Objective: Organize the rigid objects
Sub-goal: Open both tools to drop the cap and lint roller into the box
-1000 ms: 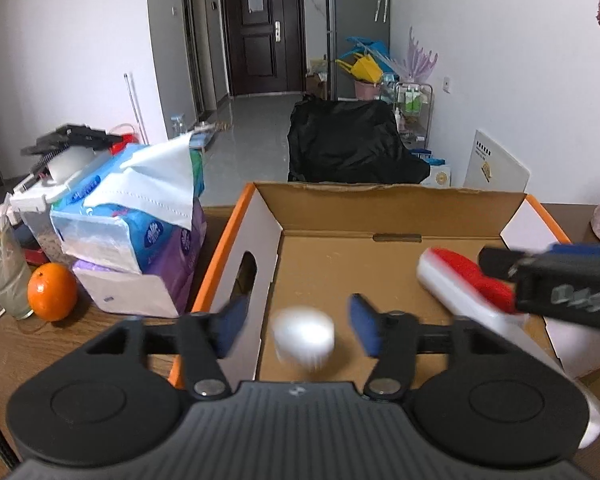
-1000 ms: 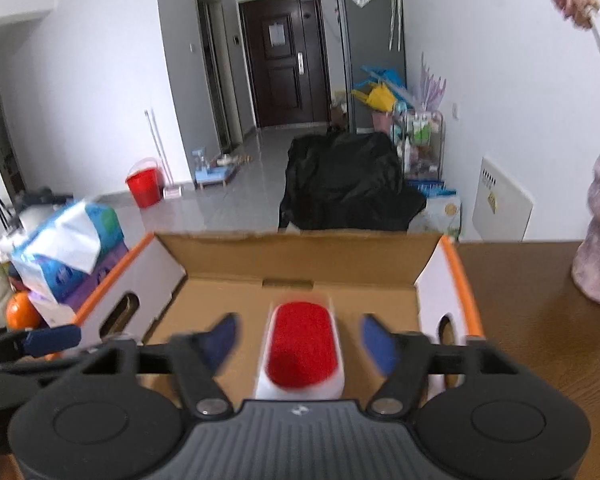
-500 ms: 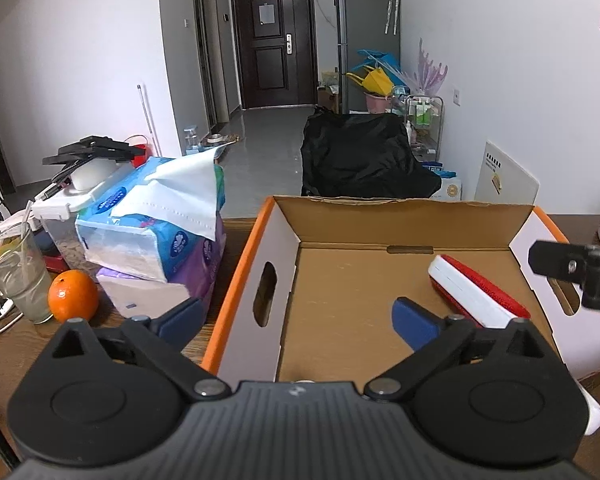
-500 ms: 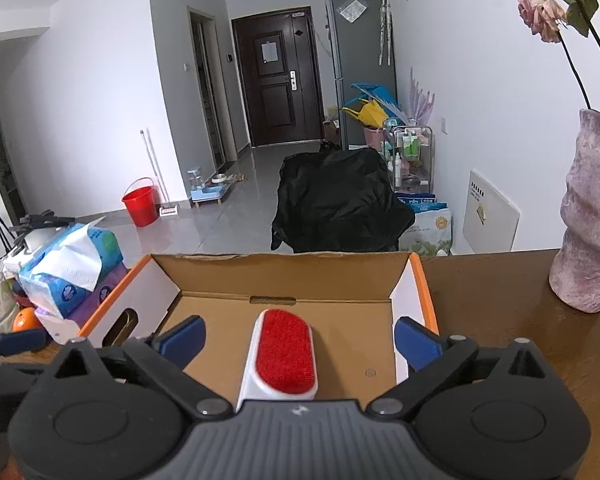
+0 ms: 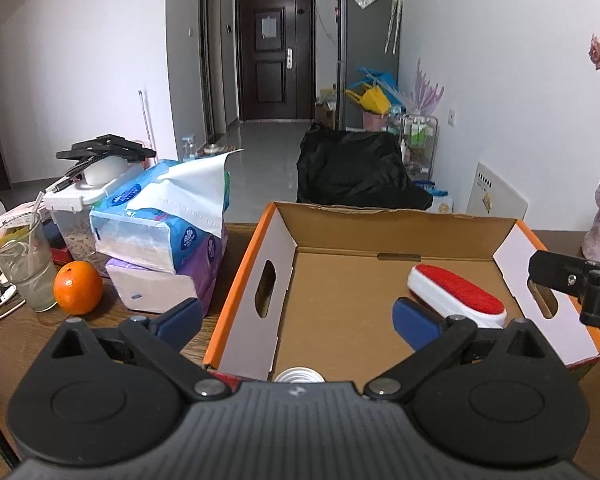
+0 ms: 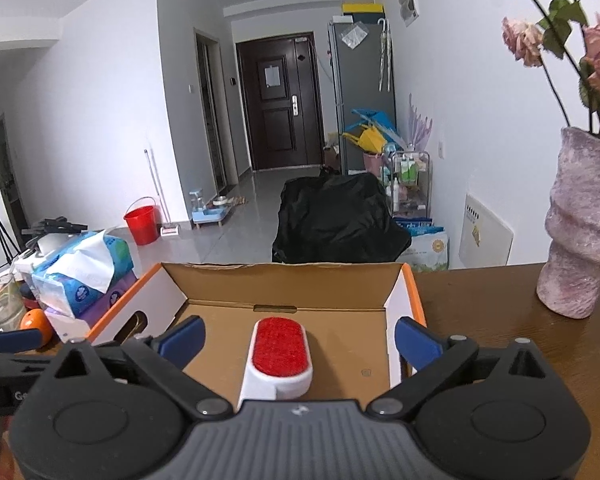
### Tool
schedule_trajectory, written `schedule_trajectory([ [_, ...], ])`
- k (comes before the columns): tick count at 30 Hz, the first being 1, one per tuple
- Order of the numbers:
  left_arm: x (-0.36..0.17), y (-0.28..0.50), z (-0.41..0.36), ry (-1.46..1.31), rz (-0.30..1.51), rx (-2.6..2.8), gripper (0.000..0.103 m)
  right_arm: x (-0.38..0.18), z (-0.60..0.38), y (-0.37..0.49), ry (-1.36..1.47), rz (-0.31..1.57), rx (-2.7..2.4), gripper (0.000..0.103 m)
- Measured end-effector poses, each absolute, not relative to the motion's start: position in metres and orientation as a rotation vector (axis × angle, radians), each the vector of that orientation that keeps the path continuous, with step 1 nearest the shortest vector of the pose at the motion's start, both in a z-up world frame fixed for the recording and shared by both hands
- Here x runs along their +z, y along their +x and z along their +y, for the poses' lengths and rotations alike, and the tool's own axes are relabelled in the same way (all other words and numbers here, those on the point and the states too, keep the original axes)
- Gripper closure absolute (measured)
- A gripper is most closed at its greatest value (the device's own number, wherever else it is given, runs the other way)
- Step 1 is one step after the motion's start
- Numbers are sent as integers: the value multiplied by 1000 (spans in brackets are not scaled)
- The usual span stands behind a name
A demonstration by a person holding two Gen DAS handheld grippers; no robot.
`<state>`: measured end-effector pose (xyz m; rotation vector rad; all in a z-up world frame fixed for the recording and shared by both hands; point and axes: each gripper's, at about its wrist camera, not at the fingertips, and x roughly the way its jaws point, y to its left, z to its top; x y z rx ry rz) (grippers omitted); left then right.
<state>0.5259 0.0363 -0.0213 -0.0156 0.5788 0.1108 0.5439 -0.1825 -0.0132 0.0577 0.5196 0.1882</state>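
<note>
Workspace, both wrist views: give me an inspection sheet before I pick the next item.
Surface: brown wooden table.
Job's things: cardboard box open; red-and-white brush lying on its floor; a round metal top just shows at the box's near edge.
Clutter: tissue packs, orange, glass, lidded container, pink vase with flowers.
Grippers: left gripper open, empty; right gripper open, the brush lying free below it.
Cables: white cord at the table's left edge.
Surroundings: black-covered chair, red bucket, dark door.
</note>
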Motion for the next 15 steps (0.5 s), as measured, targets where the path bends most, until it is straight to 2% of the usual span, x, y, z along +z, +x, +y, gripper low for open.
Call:
schedule_trajectory([
  [15,-52,490,55,-63,536,101,0,-18,-199,508,70,482,129,2],
])
